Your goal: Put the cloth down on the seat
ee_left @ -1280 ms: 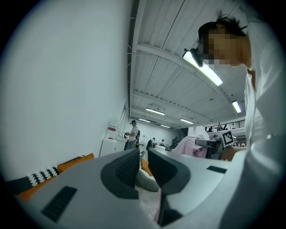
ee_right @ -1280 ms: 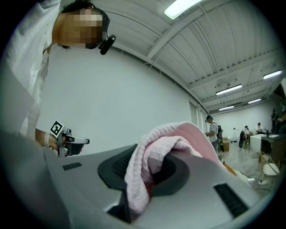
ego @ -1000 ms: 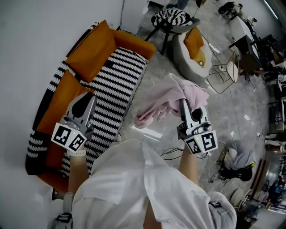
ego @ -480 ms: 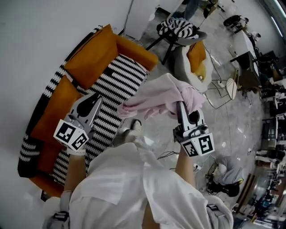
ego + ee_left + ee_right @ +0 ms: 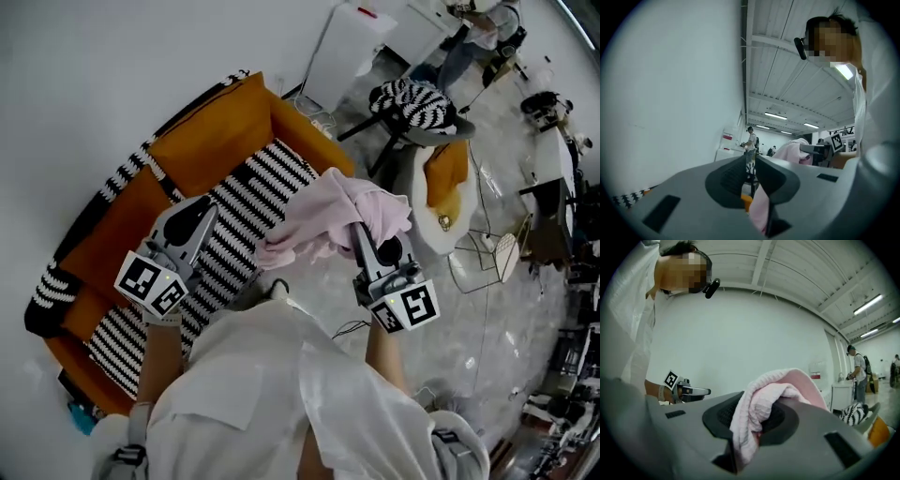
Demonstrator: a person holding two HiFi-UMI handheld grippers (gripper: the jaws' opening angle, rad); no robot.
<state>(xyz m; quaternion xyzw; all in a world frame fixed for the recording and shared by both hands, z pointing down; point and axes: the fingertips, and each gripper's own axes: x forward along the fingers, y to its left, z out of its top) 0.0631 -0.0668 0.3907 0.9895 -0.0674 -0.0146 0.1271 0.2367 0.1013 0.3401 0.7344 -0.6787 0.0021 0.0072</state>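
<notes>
Currently cloth [image 5: 330, 214] clamped in right tool [image 5: 357, 232], draped over tips.

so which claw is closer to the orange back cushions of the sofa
Left. The left claw hangs over the striped seat, just in front of the cushions. The right claw, holding the pink cloth, is past the seat's front edge.

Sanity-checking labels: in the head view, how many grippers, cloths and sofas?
grippers: 2 (left gripper, right gripper)
pink cloth: 1
sofa: 1
Total: 4
</notes>
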